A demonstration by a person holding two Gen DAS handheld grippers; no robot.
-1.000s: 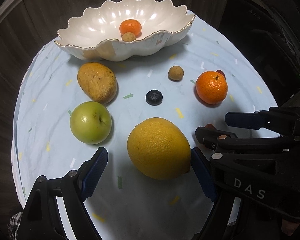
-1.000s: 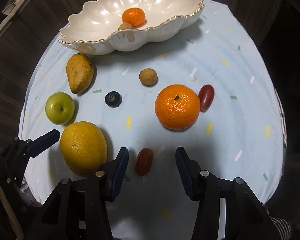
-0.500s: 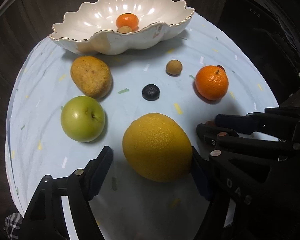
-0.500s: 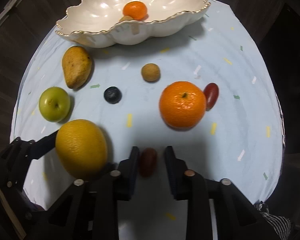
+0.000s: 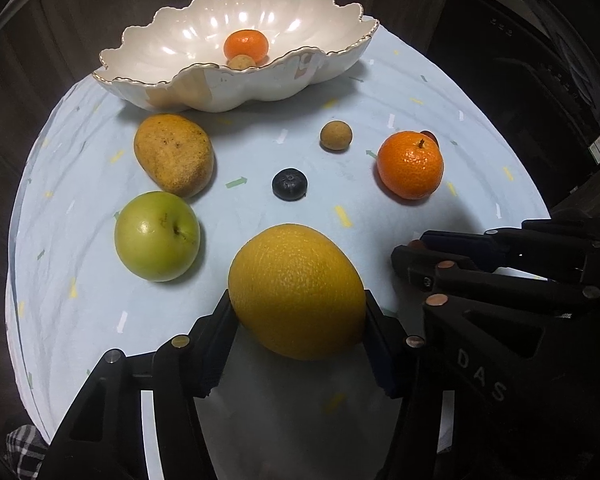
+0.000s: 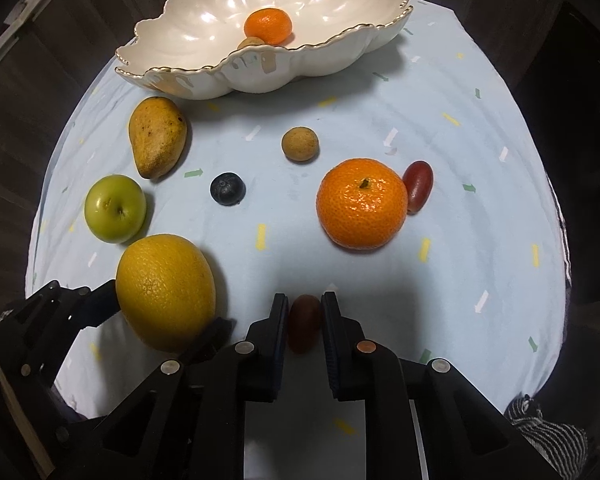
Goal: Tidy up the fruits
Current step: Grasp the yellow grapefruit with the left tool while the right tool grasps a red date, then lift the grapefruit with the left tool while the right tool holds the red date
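While both grippers point down at a pale blue tablecloth (image 6: pixel 480 128), the left gripper (image 5: pixel 298 312), at the lower centre of its view, is closing with its pads touching both sides of a large yellow citrus fruit (image 5: pixel 296 290). The right gripper (image 6: pixel 305 320), at lower centre, pinches a dark red grape (image 6: pixel 304 322). At upper centre, a scalloped white bowl (image 6: pixel 188 28) holds a small mandarin (image 6: pixel 268 25).
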